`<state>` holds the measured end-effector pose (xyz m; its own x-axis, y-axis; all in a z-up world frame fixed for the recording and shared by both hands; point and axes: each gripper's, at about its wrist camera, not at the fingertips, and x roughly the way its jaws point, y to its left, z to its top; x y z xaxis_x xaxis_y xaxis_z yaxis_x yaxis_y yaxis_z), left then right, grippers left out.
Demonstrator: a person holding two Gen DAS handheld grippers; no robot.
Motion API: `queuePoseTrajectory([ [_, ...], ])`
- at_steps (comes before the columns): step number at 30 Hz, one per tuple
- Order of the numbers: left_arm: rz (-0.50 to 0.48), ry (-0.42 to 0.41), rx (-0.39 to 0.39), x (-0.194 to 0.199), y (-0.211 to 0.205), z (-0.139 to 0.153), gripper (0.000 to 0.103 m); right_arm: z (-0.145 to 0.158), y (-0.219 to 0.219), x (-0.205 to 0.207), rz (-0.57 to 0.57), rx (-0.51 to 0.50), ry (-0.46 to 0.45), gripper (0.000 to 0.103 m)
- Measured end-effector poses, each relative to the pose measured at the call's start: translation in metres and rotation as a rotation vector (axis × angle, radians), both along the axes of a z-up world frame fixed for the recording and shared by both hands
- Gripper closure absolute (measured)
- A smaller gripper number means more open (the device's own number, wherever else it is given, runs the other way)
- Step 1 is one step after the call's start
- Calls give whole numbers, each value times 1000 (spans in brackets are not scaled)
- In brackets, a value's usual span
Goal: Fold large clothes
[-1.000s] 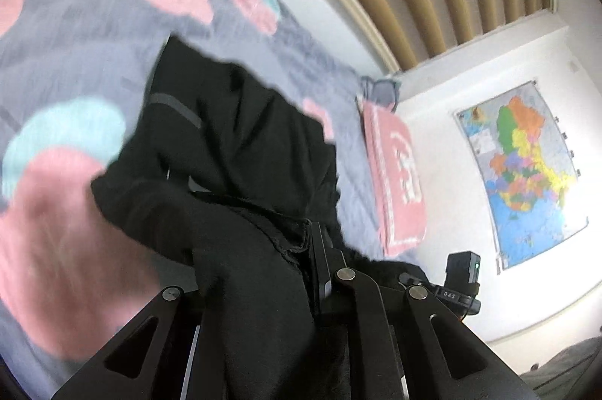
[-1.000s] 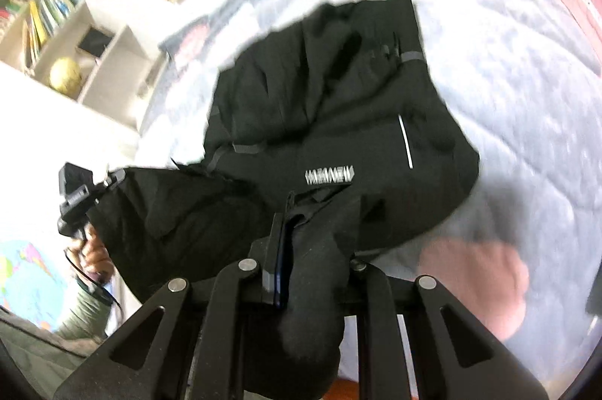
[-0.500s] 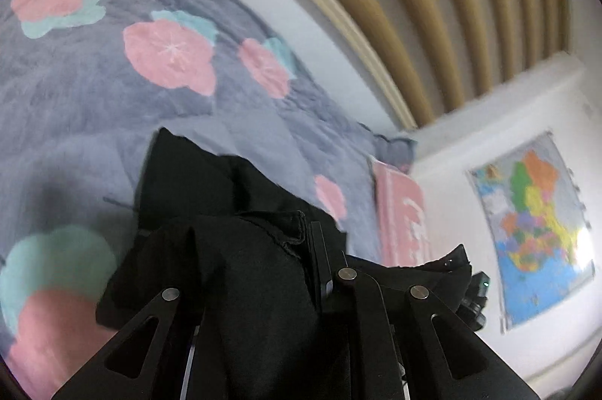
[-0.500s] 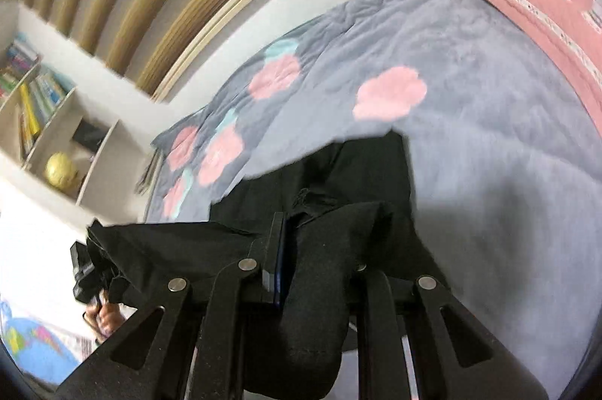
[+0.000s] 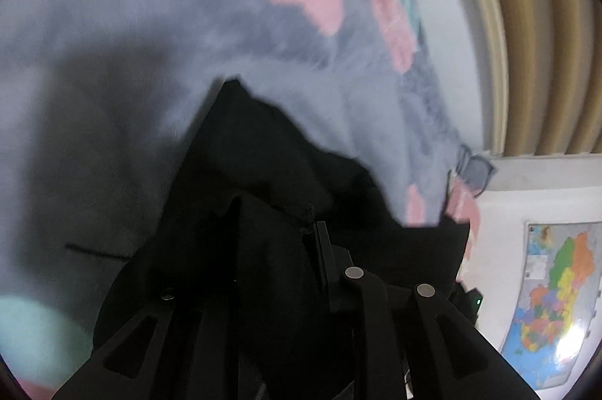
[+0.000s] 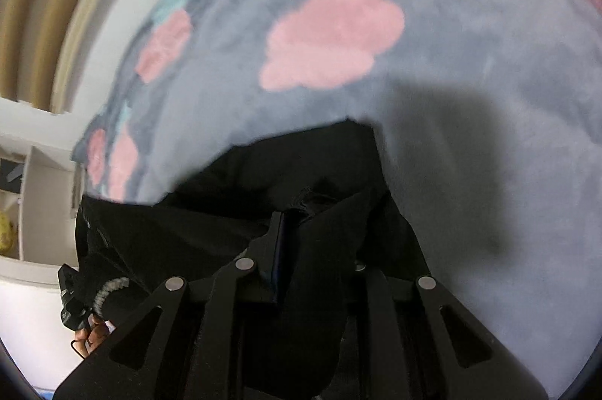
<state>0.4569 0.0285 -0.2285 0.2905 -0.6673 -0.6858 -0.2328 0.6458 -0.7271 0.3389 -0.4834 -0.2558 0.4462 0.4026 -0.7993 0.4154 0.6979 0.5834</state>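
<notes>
Over the blanket [image 6: 470, 35], my left gripper [image 5: 301, 234] is clamped on a fold of the black garment [image 5: 263, 155]; my right gripper [image 6: 297, 212] is clamped on another fold. Garment hangs between them above the bed, cloth draping both tools.

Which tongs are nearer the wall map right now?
Left. The left tongs have the wall map close at their right; the right tongs' view shows no map.
</notes>
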Motion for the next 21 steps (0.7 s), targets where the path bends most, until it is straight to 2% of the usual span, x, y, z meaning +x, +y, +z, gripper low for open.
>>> queuePoseTrajectory([
  [4, -59, -18, 5, 0, -1, 4, 83, -2, 0, 2, 14, 1, 19, 84],
  [6, -108, -43, 13, -5, 2, 16, 83, 6, -3, -1, 15, 2, 18, 83],
  [9, -211, -140, -2, -24, 12, 52, 81, 36, -6, -17, 41, -24, -18, 82],
  [10, -234, -166, -31, -33, 19, 64, 76, 45, -7, -22, 48, -28, -30, 81],
  [11, -254, -185, -58, -43, 27, 77, 67, 55, -8, -28, 55, -28, -43, 80],
  [12, -262, -200, -62, -50, 32, 86, 60, 67, -10, -37, 61, -26, -59, 79],
  [14, -259, -264, 9, -69, 44, 109, 41, 82, -11, -47, 69, -33, -79, 77],
  [16, -255, -296, 43, -77, 50, 121, 38, 93, -10, -57, 86, -44, -111, 72],
  [18, -251, -302, 31, -79, 54, 124, 38, 97, -7, -62, 99, -40, -128, 65],
  [21, -224, -282, 64, -73, 54, 115, 38, 104, -6, -68, 100, -55, -133, 57],
])
